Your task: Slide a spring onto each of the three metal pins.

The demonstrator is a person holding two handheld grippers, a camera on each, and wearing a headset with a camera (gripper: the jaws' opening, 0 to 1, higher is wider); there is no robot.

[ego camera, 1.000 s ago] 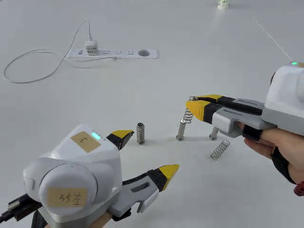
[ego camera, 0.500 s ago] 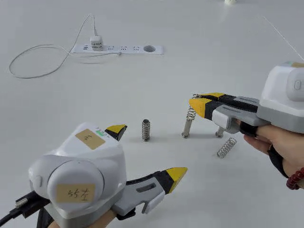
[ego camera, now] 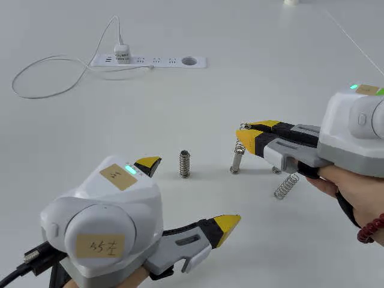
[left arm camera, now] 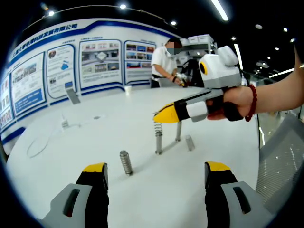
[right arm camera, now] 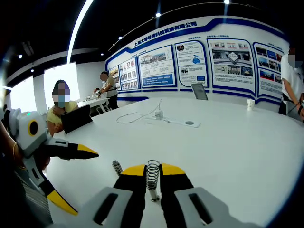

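Now the right hand-held gripper [ego camera: 242,134] pinches a spring [ego camera: 240,147] atop the middle pin [ego camera: 235,164], while the left hand-held gripper [ego camera: 191,192] hangs wide open, empty.

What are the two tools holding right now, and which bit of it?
The right tool pinches a spring near its top coils, its lower end over a pin. The left tool is open, holding nothing.

Right gripper [ego camera: 240,131] on spring [ego camera: 239,147] (middle pin [ego camera: 236,164])

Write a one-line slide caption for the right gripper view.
The right gripper, jaws shut on a spring, holds it atop an upright metal pin on the white table.
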